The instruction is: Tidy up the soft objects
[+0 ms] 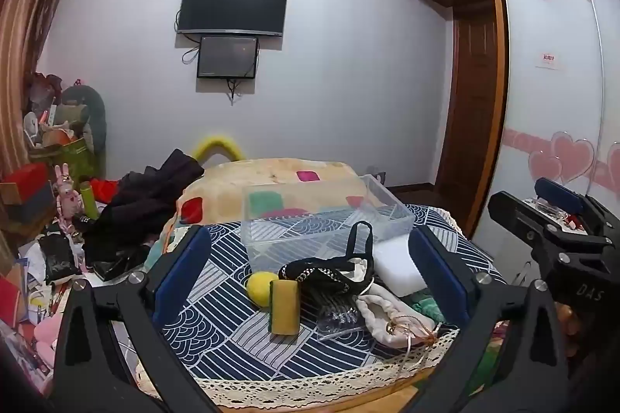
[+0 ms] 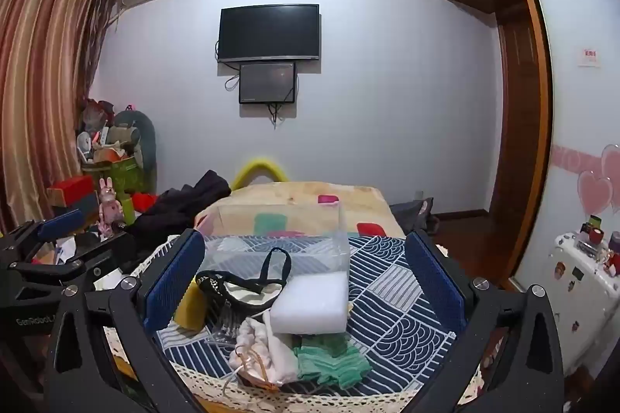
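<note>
Soft objects lie on a blue patterned cloth (image 1: 217, 320): a yellow ball (image 1: 259, 287), a yellow-green sponge (image 1: 285, 306), a black strapped pouch (image 1: 333, 271), a white drawstring bag (image 1: 387, 316), a white foam block (image 2: 312, 302) and a green cloth (image 2: 333, 360). A clear plastic box (image 1: 321, 231) stands behind them. My left gripper (image 1: 310, 281) is open and empty, held above the pile. My right gripper (image 2: 306, 281) is open and empty, over the foam block; it also shows in the left wrist view (image 1: 550, 219).
A clear plastic piece (image 1: 339, 320) lies among the objects. Dark clothes (image 1: 147, 203) and clutter with a pink bunny toy (image 1: 68, 196) sit at the left. A blanket-covered bed (image 1: 279, 180) lies behind the box. A white cabinet (image 2: 581, 281) stands right.
</note>
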The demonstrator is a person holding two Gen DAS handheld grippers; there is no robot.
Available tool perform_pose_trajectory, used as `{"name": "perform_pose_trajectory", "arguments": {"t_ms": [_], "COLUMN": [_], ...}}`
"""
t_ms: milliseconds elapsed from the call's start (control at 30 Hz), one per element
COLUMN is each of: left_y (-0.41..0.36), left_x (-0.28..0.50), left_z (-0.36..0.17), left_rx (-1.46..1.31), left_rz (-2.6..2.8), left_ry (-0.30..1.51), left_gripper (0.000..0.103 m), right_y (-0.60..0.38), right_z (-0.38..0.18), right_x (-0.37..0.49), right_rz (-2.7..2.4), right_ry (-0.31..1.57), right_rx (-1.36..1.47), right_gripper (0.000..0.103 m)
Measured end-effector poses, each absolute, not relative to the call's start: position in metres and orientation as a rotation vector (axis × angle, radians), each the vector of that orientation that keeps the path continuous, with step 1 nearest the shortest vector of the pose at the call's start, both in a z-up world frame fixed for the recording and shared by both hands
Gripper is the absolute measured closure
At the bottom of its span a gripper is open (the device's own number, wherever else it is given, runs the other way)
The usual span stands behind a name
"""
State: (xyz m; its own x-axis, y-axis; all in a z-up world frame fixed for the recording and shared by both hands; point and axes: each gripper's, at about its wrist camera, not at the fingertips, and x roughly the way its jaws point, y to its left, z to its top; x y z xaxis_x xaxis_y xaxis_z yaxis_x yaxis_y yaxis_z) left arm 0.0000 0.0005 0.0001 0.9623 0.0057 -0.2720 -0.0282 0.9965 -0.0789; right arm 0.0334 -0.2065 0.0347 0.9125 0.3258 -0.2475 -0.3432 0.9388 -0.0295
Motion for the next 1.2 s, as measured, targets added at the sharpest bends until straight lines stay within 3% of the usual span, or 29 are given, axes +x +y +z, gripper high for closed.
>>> {"name": "perform_pose_trajectory", "arguments": {"t_ms": [1200], "left_y": [-0.001], "left_x": [-0.005], "left_z": [0.001], "left_rx": [-0.081], "left_rz": [0.014], "left_ry": [0.269], "left_gripper": [0.0], "right_y": [-0.201], "right_z": [0.044], "right_x": [0.02], "right_rz": [0.364], "right_ry": [0.211], "right_rx": [-0.078], "right_gripper": [0.0]}}
